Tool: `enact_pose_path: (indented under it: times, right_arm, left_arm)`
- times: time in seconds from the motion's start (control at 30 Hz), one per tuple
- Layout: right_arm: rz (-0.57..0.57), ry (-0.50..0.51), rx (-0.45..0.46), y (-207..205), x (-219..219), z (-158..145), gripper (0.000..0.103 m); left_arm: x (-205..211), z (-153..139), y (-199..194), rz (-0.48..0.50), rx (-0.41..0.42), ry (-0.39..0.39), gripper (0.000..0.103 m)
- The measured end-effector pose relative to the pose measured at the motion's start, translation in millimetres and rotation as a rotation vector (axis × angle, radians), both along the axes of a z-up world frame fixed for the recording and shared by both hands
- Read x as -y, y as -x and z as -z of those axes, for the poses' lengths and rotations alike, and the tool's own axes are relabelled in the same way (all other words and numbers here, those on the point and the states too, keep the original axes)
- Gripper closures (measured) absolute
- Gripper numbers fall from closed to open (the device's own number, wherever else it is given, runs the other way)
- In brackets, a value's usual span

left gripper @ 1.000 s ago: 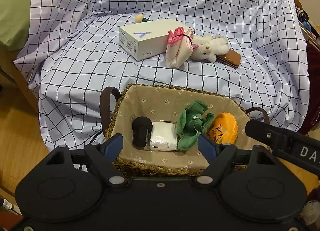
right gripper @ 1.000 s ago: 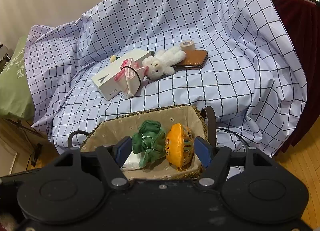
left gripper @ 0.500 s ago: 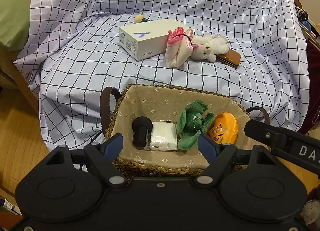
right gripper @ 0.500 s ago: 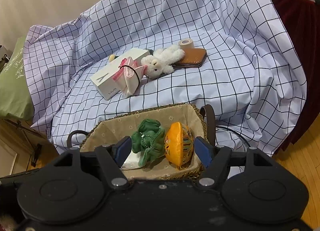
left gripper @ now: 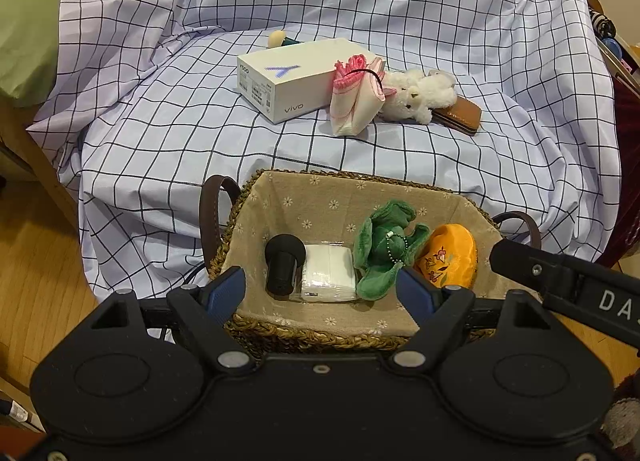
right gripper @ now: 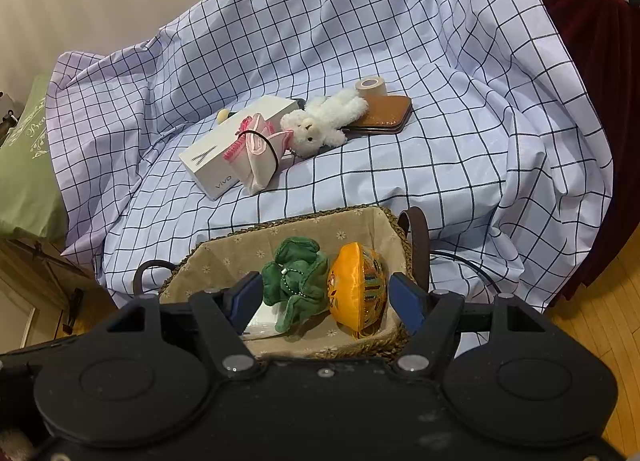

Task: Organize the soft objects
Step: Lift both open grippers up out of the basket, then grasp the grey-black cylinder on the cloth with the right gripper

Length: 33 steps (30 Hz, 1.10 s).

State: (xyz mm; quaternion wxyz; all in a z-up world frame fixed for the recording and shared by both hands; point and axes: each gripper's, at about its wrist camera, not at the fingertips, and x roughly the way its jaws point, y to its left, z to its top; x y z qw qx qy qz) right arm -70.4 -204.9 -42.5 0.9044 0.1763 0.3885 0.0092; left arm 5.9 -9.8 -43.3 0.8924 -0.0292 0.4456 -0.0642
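Observation:
A woven basket with a beige lining stands in front of the checked sheet. It holds a green plush, an orange pouch, a white tissue pack and a black cylinder. On the sheet lie a white plush bunny and a pink-trimmed cloth pouch. My left gripper is open and empty over the basket's near rim. My right gripper is open and empty above the basket.
A white phone box, a brown wallet and a tape roll lie on the sheet. A green pillow is at the left. Wooden floor lies left of the basket. The other gripper's body is at right.
The right wrist view has shifted slightly; the basket and the things on the sheet have not moved. Both grippers stay open.

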Motion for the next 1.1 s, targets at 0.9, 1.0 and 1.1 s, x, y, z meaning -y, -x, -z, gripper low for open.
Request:
enact_pose_path:
  times: [0.9,1.0,1.1]
  right_arm:
    - [0.069,-0.029,-0.011,-49.7,19.3,-8.6,0.033]
    - [0.066,-0.018,-0.010,-65.2,19.5,-13.0,0.033]
    - [0.058,-0.021,-0.006,-84.0,20.5,-19.2,0.032]
  left_arm:
    - [11.7,-18.0,-21.6,0.076,0.072,-0.047,0.016]
    - [13.6,-22.4,-29.8,0.097,0.077,-0.049,0.016]
    - [14.2,-28.4,-40.0,0.115,0.088,-0.048,0.015]
